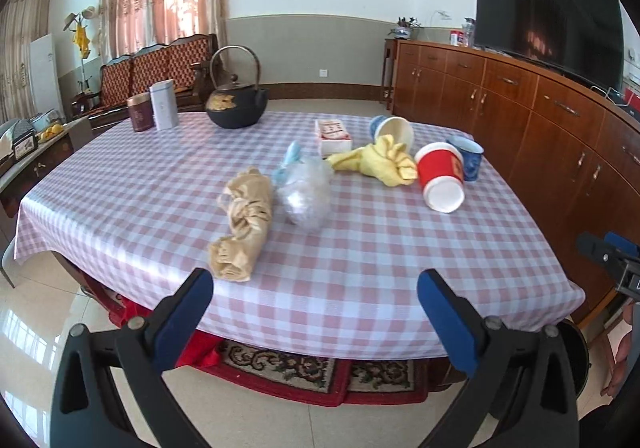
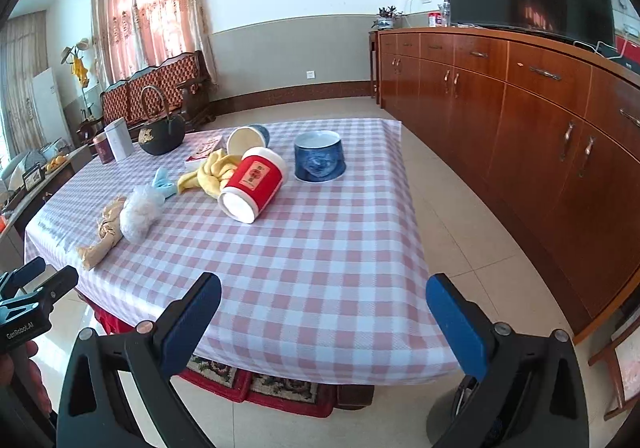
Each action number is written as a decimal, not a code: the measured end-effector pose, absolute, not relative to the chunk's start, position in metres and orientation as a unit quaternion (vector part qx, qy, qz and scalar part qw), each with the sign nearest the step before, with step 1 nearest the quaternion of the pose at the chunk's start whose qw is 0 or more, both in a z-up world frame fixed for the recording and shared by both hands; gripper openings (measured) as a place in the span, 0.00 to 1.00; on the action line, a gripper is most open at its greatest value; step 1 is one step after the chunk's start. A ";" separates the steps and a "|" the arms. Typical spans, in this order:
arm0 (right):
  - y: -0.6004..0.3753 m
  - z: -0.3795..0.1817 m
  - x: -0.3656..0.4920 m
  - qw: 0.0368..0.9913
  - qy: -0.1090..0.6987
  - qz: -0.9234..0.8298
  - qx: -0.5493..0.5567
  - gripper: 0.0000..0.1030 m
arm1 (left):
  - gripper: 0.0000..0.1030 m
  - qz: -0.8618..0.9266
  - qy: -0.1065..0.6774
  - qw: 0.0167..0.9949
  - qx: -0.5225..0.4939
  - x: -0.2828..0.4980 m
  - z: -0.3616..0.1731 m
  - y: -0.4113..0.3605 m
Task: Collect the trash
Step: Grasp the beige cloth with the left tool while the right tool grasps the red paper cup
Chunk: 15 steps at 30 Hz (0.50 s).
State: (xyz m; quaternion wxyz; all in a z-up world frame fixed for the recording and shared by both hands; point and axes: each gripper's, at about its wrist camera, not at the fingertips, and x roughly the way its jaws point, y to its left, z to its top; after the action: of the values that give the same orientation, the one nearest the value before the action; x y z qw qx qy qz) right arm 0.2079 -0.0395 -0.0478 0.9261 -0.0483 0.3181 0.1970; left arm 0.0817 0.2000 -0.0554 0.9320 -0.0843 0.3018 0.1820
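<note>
Since nothing is picked up yet, this looks like the very start: the trash is all sitting on the checkered tablecloth (image 1: pixel 360 272). Nearest the front edge is a crumpled tan paper wad (image 1: pixel 242 221), with a balled-up clear plastic bag (image 1: pixel 306 193) touching its right side and a bit of blue scrap (image 1: pixel 290 155) poking out behind that. Further back there's a yellow crumpled wrapper (image 1: pixel 384 161), a red paper cup (image 1: pixel 440 181) tipped on its side, a white cup (image 1: pixel 394 131) also on its side, and a blue cup (image 1: pixel 466 157) standing upright.

The left gripper (image 1: pixel 316 312) is wide open with nothing in it, hovering off the near edge of the table. The right gripper (image 2: pixel 324 318) is the same, wide open and empty, just short of the front edge.

My guess for the next move: left one reaches in over the tan wad and closes on it. It's soft, so it should squash easily. I can't spot a bin for certain.
</note>
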 end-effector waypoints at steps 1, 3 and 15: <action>-0.029 -0.049 0.210 0.924 0.319 0.202 -0.053 1.00 | 0.99 0.188 0.302 0.931 -0.087 0.082 -0.057 0.208; -0.009 -0.052 0.214 0.921 0.320 0.213 -0.062 1.00 | 0.99 0.201 0.300 0.928 -0.090 0.081 -0.061 0.222; 0.080 -0.068 0.251 0.910 0.332 0.235 -0.086 1.00 | 0.88 0.213 0.317 0.918 -0.109 0.110 -0.086 0.281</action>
State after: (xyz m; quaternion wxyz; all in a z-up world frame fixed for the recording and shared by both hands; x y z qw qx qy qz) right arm 0.2505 0.0796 -0.0681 0.9096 -0.0860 0.3316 0.2351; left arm 0.1102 0.2806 -0.0860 0.9179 -0.1088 0.3167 0.2128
